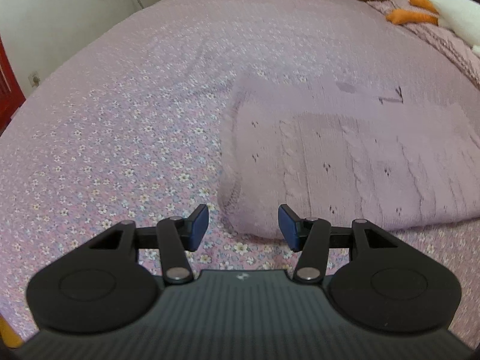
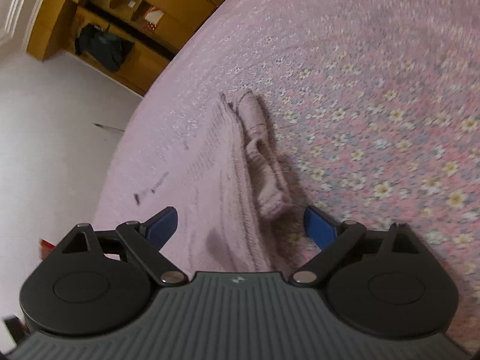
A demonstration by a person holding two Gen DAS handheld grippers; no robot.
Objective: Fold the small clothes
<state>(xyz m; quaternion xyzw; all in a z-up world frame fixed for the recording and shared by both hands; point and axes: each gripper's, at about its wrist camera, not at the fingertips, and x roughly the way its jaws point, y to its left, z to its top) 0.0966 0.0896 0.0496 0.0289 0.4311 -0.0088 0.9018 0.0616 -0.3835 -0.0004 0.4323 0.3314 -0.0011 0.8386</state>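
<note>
**Pink knit sweater down on the bed, both grippers released**

The pale pink knit sweater (image 1: 345,162) lies folded on the floral bedspread (image 1: 120,138), right of centre in the left wrist view, its rounded folded edge facing left. From the right wrist, the sweater (image 2: 228,186) runs away from the camera with a ribbed sleeve (image 2: 267,165) lying along its right side. The left gripper (image 1: 243,228) hovers at the garment's near-left corner, jaws spread wide, gripping nothing. The right gripper (image 2: 241,228) sits over the near end, jaws parted either side of the cloth, nothing pinched. Far right, a white and orange plush toy (image 1: 444,9) rests by the bed's edge. A wooden wardrobe (image 2: 120,24) stands beyond.
</note>
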